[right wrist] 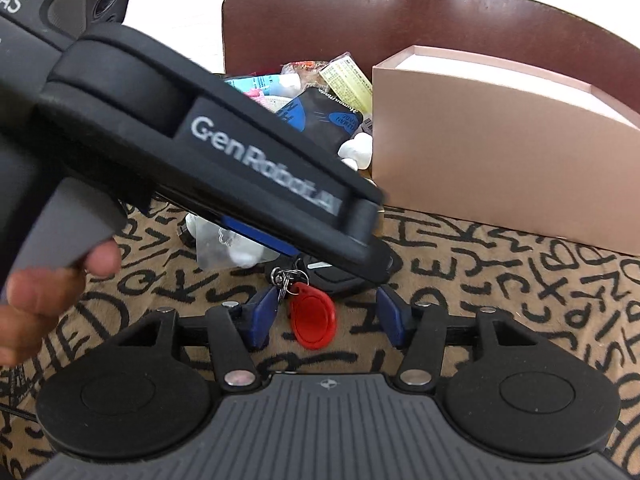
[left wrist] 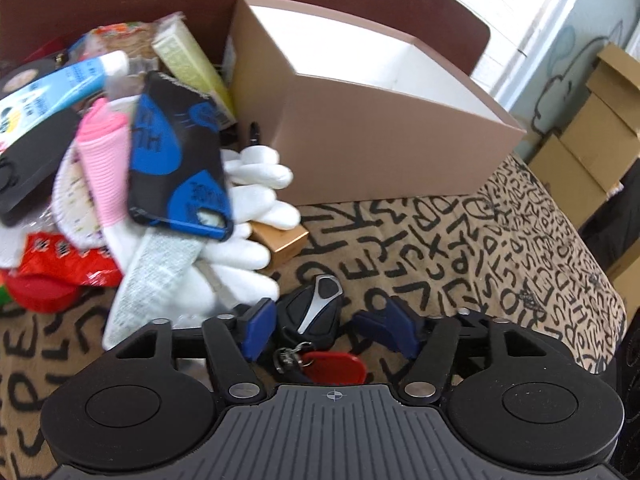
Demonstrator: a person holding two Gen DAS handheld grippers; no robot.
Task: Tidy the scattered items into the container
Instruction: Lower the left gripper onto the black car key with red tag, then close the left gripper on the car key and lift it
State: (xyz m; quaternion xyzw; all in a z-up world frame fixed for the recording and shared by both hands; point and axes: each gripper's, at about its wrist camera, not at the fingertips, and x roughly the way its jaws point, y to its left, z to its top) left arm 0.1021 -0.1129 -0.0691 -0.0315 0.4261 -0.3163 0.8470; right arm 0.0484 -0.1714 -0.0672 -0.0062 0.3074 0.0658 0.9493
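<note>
Left wrist view shows the car key (left wrist: 310, 312) lying on the lettered blanket (left wrist: 460, 240), just in front of the pink box (left wrist: 372, 152) and beside the heap of clutter, between the spread blue pads of the left hand-held gripper (left wrist: 326, 330), which press on nothing. Its red tag (right wrist: 314, 316) trails from a small metal ring (right wrist: 285, 280) toward the cameras, and lies between the fingers of the right hand-held gripper (right wrist: 320, 316), likewise released and holding nothing. I judge the key fob a light, stiff, smooth plastic lump, likely to slip if pinched on its rounded edges; the flat sides of its black body offer the surest hold. The tag will dangle and swing from the ring, so lifting by the tag alone looks less steady. The soft blanket lets the fingers sink beneath it.
</note>
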